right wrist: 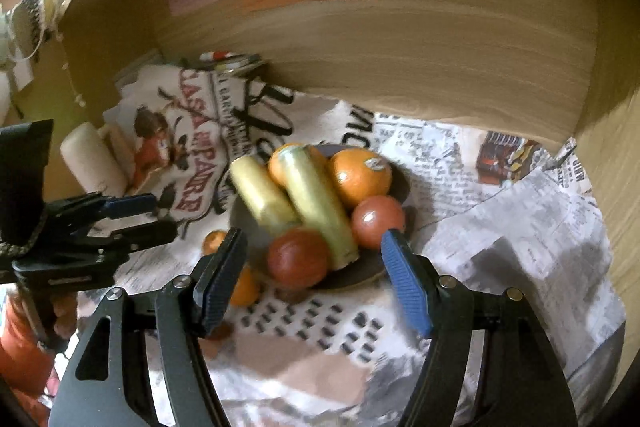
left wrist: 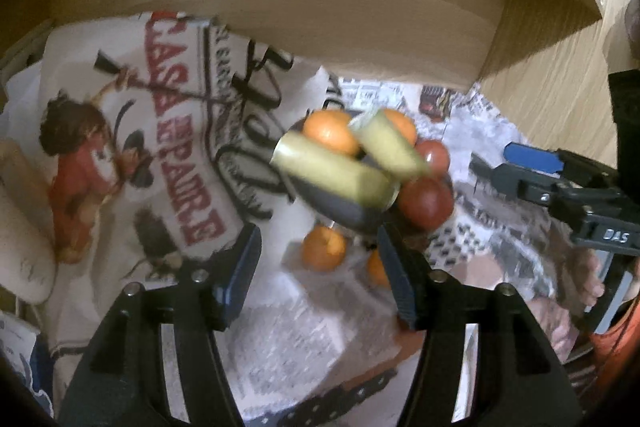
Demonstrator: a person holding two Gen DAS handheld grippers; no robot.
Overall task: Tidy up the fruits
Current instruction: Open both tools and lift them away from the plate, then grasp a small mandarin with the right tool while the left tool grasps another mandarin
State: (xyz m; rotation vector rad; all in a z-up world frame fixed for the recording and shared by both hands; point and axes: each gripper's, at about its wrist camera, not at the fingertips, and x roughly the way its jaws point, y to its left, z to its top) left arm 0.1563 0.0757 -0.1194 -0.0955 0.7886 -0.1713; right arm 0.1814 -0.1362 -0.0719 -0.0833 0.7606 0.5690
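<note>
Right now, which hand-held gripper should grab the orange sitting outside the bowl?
Probably the left hand-held gripper. Its open jaws already frame the loose orange beside the dark bowl, while the right hand-held gripper points at the piled bowl instead.

Surface: wooden shelf (right wrist: 460, 39), ahead of both grippers.
Directly on it: newspaper sheets (right wrist: 500, 195), printed cloth (right wrist: 176, 131).
On the paper: dark plate (right wrist: 396, 187), loose oranges (left wrist: 324, 247).
</note>
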